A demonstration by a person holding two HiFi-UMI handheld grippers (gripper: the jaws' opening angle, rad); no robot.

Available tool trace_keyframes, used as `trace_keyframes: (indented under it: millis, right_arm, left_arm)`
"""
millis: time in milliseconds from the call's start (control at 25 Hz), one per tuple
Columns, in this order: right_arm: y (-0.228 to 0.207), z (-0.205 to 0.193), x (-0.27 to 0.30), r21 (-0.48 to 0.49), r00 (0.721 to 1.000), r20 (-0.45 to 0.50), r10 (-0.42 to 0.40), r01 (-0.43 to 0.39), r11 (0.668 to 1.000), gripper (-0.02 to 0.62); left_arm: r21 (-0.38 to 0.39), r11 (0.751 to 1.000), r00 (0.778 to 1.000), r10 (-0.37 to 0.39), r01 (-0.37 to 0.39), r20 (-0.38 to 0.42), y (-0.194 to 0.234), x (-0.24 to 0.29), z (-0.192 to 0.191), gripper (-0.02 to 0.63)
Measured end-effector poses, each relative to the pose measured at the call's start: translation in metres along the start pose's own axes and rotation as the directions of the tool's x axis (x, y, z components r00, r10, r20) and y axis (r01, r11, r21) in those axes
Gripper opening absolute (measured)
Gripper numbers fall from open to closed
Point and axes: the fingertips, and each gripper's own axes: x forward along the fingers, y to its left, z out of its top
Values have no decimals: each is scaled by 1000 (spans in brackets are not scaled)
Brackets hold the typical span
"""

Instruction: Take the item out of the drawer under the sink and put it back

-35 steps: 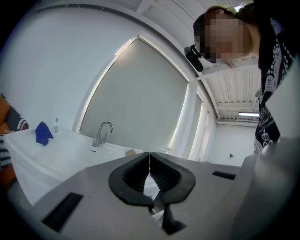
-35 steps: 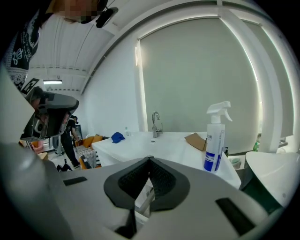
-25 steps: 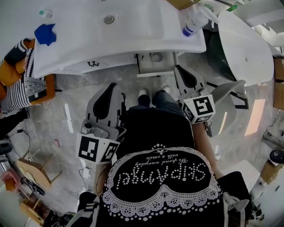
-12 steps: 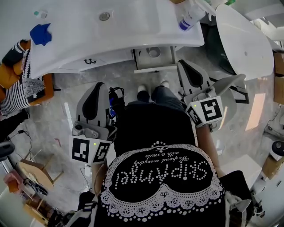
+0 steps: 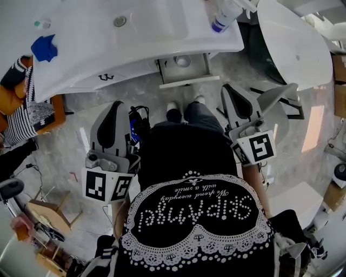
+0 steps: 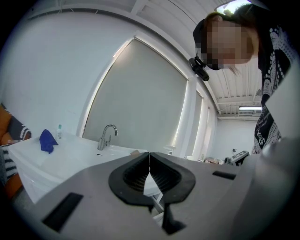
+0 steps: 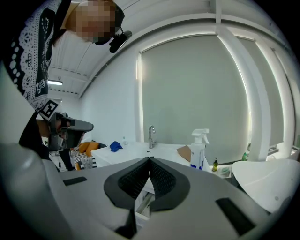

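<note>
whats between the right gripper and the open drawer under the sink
Nothing but bare floor tiles between the right gripper and the drawer, as the head view shows.

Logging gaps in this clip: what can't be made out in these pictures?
- Round item in the open white drawer: head view, too small to identify.
- Drawer's inside: right gripper view, behind the shut black fingers of the right gripper.
- White spray bottle: head view, top cut off by the upper edge.
</note>
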Motion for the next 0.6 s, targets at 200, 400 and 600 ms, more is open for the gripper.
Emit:
trace_keyframes:
  millis: [200,400,600]
  right_arm:
    - [7,4,-8,-2,1000,12,13,-13,1000,18]
    - [15,6,-10,-17,999,22,43,-42,999,18]
    - [24,2,-9,-60,998,7,59,-59,996,18]
  left_arm:
    - [8,1000,1000,-13,13,0,-4,4,1,6]
    - [9,1000,1000,-29,29,5,-12,8,1,5]
    - [29,999,1000,-26,25,14,-13,4,4,6]
